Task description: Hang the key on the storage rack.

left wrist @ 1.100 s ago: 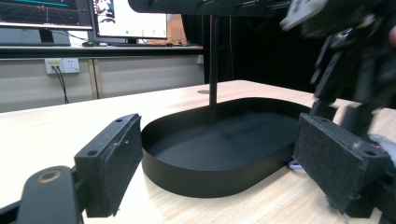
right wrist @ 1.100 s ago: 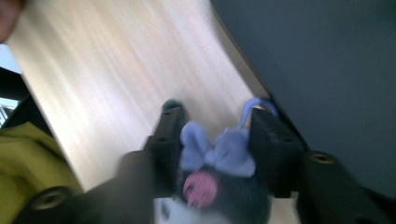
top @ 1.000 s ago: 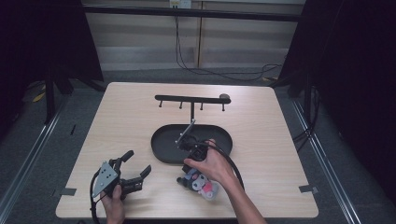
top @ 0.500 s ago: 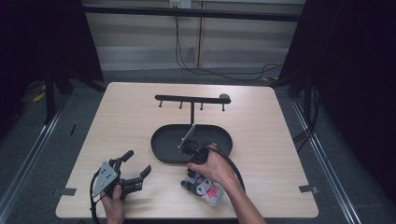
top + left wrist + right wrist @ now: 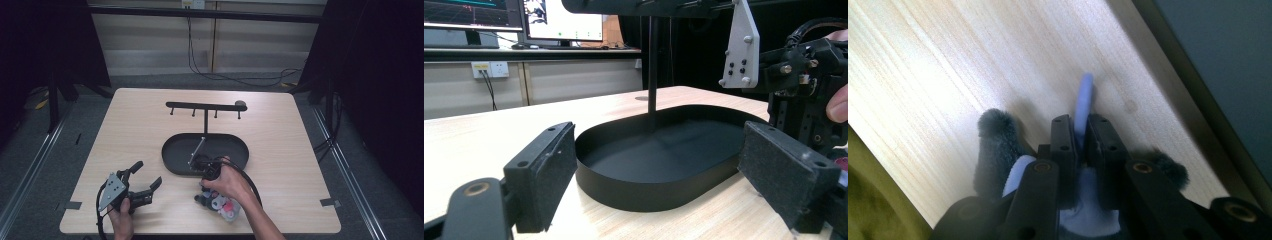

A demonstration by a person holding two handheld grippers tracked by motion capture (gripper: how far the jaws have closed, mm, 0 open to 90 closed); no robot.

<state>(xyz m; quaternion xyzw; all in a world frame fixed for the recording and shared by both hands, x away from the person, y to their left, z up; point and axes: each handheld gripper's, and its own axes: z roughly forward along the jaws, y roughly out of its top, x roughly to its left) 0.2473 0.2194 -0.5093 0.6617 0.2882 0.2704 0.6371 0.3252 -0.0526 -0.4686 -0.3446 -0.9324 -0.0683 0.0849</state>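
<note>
Two grippers logged. Right gripper (image 5: 218,200) is pinching the plush toy (image 5: 226,208), jaws nearly closed on its pale blue loop (image 5: 1083,107); over the last second it has been drawing the toy back from the black tray (image 5: 172,165) toward the near table (image 5: 300,165) edge, where the toy is now sitting. Left gripper (image 5: 145,177) is resting wide open, holding nothing, unchanged. Hook rack (image 5: 205,106) is standing empty; judged, the toy is being readied for hanging.
</note>
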